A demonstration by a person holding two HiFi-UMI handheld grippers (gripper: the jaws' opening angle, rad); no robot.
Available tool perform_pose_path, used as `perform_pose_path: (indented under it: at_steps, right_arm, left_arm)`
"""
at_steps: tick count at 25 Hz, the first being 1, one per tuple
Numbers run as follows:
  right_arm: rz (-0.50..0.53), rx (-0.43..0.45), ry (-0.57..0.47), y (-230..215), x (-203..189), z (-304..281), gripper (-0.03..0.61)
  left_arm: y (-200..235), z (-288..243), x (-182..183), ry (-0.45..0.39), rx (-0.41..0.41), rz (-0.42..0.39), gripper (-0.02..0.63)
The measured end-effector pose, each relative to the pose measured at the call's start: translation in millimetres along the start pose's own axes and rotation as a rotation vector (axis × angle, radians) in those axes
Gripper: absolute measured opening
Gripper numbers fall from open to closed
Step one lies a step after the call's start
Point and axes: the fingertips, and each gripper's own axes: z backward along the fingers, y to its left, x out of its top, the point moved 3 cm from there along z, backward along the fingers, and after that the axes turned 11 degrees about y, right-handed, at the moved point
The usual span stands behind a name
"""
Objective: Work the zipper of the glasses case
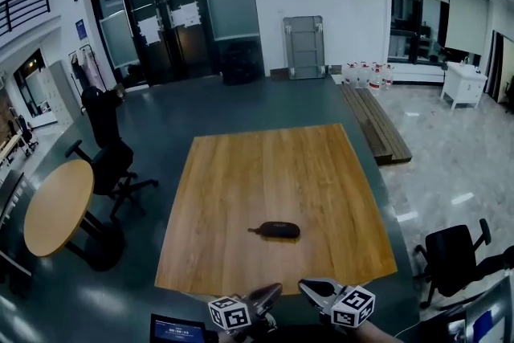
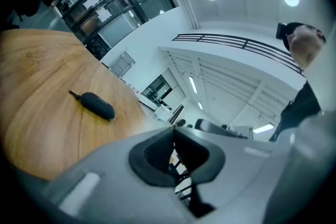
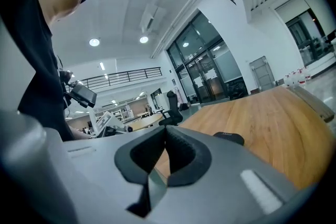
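Black glasses case lies flat on the wooden table in the head view, nr the front edge, with a thin tab poking out on its left end. The left gripper & right gripper sit at the bottom of the frame, short of the table and well apart from the case. Step looks like approach, zipper not yet touched.

Left gripper view: jaws pressed together, nothing btwn them. The case lies off to the upper left.

Right gripper view: jaws together too, empty. The case peeks over the right-hand jaw.

Next move prob needs both sets of jaws opened, one to pin the body, the other to pinch the tab. The case looks shut, so can't tell what's inside.
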Motion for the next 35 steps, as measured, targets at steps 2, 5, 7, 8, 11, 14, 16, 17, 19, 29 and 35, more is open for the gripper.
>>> perform_pose_path:
  at_steps: [2, 5, 7, 8, 11, 14, 16, 17, 19, 29, 35]
  right_arm:
    - [-0.025, 0.009, -0.007, 6.8, -12.9, 17.7, 0.005]
    - [-0.032, 0.032, 0.022, 15.7, -35.1, 40.4, 0.005]
    - [-0.034, 0.043, 0.032, 19.7, -46.6, 55.1, 0.005]
    - [-0.037, 0.048, 0.031, 22.4, -51.2, 61.2, 0.005]
    - [-0.051, 0.064, 0.025, 31.5, -60.7, 71.6, 0.005]
    - [-0.067, 0.073, 0.009, 41.6, -61.6, 75.6, 0.005]
    - [-0.071, 0.072, 0.004, 49.1, -61.2, 80.1, 0.005]
    - [-0.066, 0.069, 0.000, 50.3, -59.5, 83.7, 0.005]
    - [-0.050, 0.055, -0.016, 46.9, -51.3, 91.1, 0.005]
    - [-0.077, 0.012, -0.039, 40.7, -45.0, 100.7, 0.005]
    - [-0.102, 0.012, -0.037, 39.7, -47.3, 103.9, 0.005]
  left_arm:
    - [-16.4, -3.6, -19.2, 0.000, 0.010, 0.010, -0.002]
    - [-38.9, -10.0, -47.4, 0.008, 0.026, 0.006, -0.002]
    - [-49.8, -12.8, -63.5, 0.002, 0.043, 0.021, -0.002]
    - [-54.2, -12.3, -70.6, -0.002, 0.052, 0.032, -0.002]
    - [-63.8, -4.4, -85.3, -0.012, 0.079, 0.046, -0.002]
    - [-72.8, 7.0, -88.0, -0.021, 0.102, 0.027, -0.002]
    - [-78.5, 13.0, -88.5, -0.024, 0.114, 0.012, -0.002]
    - [-80.5, 13.1, -87.4, -0.029, 0.116, 0.005, -0.002]
    - [-83.7, 8.5, -79.6, -0.041, 0.113, -0.012, -0.002]
    - [-96.7, -9.1, -74.8, 0.017, 0.087, -0.065, -0.002]
    - [-98.5, -9.6, -81.1, 0.029, 0.097, -0.060, -0.002]
